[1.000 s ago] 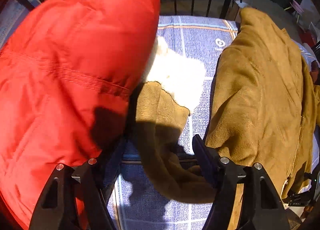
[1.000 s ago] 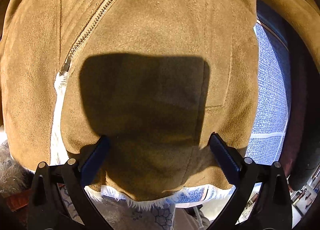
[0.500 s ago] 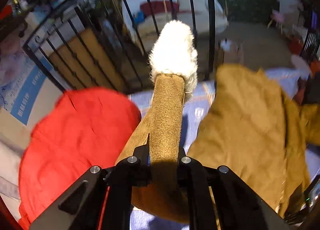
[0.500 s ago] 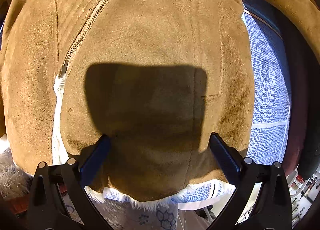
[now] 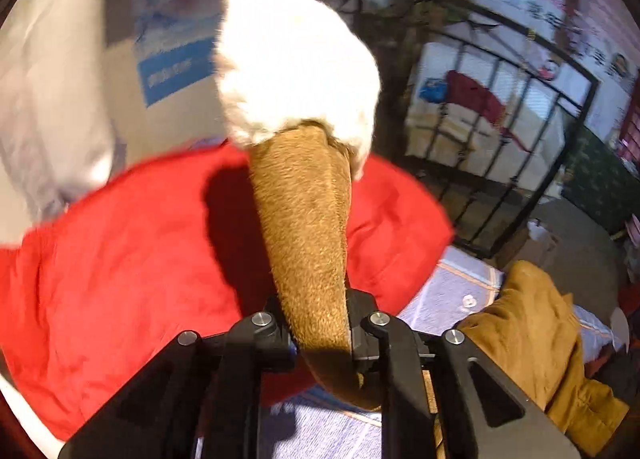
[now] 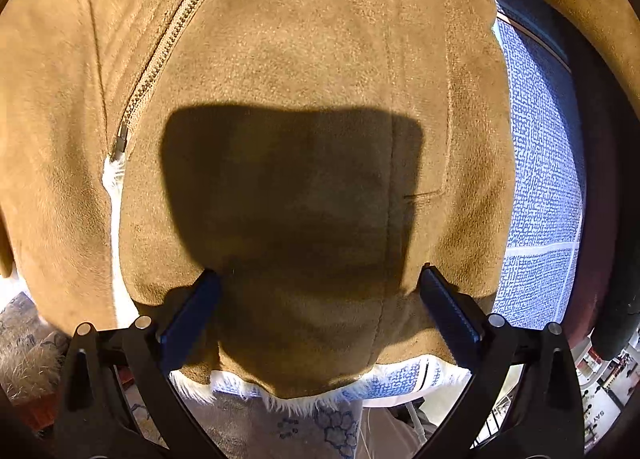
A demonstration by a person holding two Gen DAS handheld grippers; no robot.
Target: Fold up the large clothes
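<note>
Jacket (image 6: 304, 71): tan suede, spread over the blue-checked tabletop (image 6: 540, 179), hem at its near edge.
Red garment (image 5: 132, 271): bulky, lying on the tabletop's far-left part, probably another coat.
Sleeve (image 5: 308, 227): lifted, white fleece cuff (image 5: 296, 55) topmost.
Left tongs (image 5: 320, 333): pinching the sleeve.
Right tongs (image 6: 320, 311): spread, resting on the jacket near the hem.
</note>
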